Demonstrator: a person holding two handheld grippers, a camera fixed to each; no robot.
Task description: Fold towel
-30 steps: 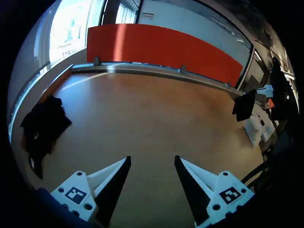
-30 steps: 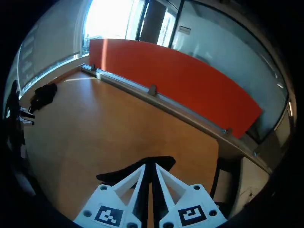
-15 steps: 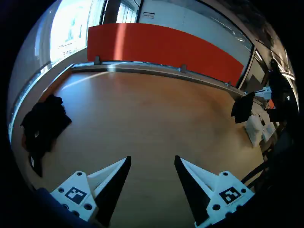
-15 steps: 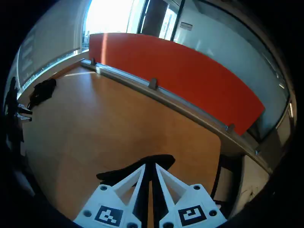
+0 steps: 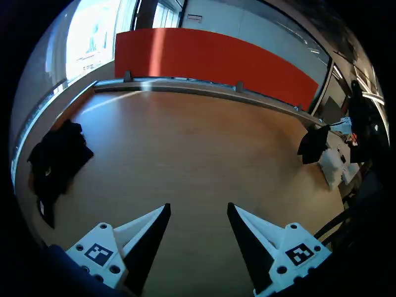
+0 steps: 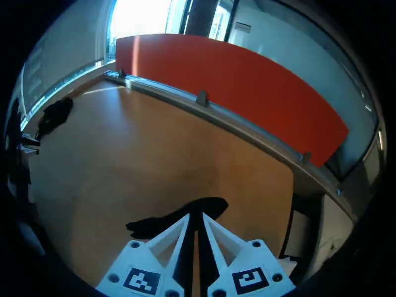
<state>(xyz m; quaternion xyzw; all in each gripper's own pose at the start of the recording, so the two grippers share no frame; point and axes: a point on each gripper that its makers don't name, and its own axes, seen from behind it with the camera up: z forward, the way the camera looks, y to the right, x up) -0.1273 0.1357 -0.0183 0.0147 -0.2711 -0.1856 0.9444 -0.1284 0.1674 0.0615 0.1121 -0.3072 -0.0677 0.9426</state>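
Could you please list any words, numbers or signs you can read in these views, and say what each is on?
No text can be read.
Small plate on the pale wall above the orange panel: too blurred to read.
Black-and-white square markers on the fingers: patterns, not writing.

1. In the left gripper view, the towel [image 5: 312,144] at the table's [image 5: 198,148] far right edge now looks bunched. It sits a little lower and further left than a second ago, when it hung as a flat panel.
2. In the right gripper view, your right gripper [image 6: 197,218] tips slightly, so the orange partition [image 6: 237,84] climbs in the frame and more table shows.
3. The towel's dark fold under those fingers seems slightly longer, though shadow blurs its edge.
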